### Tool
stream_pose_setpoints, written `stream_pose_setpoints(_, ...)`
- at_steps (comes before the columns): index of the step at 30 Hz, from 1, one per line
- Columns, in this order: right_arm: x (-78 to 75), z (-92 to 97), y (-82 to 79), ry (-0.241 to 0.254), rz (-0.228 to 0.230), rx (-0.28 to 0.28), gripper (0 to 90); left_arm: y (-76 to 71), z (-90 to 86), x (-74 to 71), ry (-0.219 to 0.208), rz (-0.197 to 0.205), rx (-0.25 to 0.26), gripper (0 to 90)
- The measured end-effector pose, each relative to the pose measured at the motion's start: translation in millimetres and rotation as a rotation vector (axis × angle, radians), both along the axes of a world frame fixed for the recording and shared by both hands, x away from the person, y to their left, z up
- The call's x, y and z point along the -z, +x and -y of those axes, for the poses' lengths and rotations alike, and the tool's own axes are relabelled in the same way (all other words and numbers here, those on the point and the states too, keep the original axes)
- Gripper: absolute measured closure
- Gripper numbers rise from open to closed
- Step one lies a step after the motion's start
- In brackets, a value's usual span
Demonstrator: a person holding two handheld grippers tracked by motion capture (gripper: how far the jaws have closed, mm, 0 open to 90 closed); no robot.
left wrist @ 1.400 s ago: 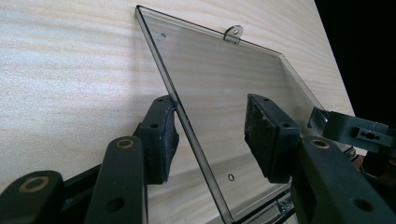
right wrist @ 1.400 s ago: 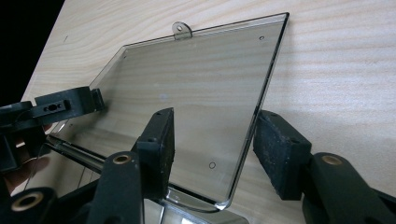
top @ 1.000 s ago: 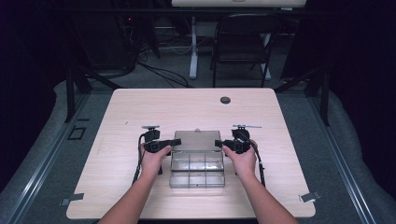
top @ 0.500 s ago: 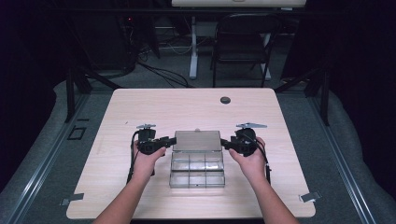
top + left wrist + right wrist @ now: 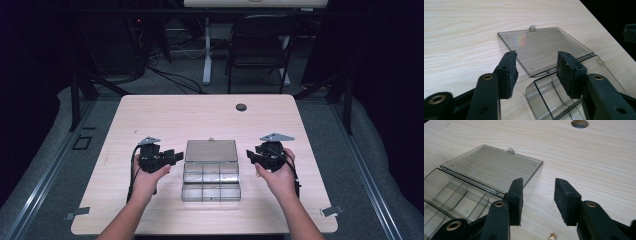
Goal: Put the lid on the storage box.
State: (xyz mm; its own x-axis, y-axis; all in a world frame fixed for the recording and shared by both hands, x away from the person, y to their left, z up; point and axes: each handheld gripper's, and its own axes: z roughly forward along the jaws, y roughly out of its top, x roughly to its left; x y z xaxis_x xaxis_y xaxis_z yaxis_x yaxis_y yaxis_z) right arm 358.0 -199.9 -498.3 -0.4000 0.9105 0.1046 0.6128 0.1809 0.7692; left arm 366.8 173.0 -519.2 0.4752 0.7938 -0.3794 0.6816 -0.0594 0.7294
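Observation:
A clear plastic compartment box [image 5: 211, 181] sits open mid-table, its lid [image 5: 211, 150] lying flat behind it. My left gripper [image 5: 176, 156] hovers just left of the lid, jaws apart and just opened wider, with nothing between them. The left gripper view looks past those jaws [image 5: 537, 53] onto the lid [image 5: 544, 47] and the tray's near corner [image 5: 544, 92]. My right gripper [image 5: 250, 156] hovers off the lid's right side, jaws apart though just narrowed, also holding nothing. In the right gripper view its jaws [image 5: 538, 181] frame bare wood beside the lid [image 5: 491, 167] and tray [image 5: 449, 192].
A round cable hole [image 5: 241, 107] lies near the table's far edge, seen too in the right gripper view [image 5: 580, 123]. A small brass bit [image 5: 552, 236] rests on the wood below the right jaws. A folding chair [image 5: 257, 45] stands beyond the table.
Both grippers have drawn outward from the lid's side edges and lifted a little. The box and its lid lie where they were.

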Motion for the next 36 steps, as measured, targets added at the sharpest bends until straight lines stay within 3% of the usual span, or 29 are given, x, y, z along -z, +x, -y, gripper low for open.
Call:
stream_pose_setpoints(6,2.5,18.5,-7.6,-0.006,0.009,0.007,66.3,-5.4,-2.0,3.6,0.035,0.01,0.016,50.9)
stream_pose_setpoints(13,14.2,34.3,-12.8,-0.028,-0.023,0.024,67.7,-7.8,-8.8,12.0,0.054,-0.002,0.005,52.6)
stream_pose_setpoints(20,28.7,43.4,-12.2,-0.031,-0.072,0.048,70.6,-7.6,-17.6,19.4,0.043,-0.023,-0.008,54.4)
stream_pose_setpoints(36,57.0,36.7,-7.9,-0.065,-0.182,0.041,77.0,-7.8,-15.8,20.9,0.047,-0.021,0.003,54.9)
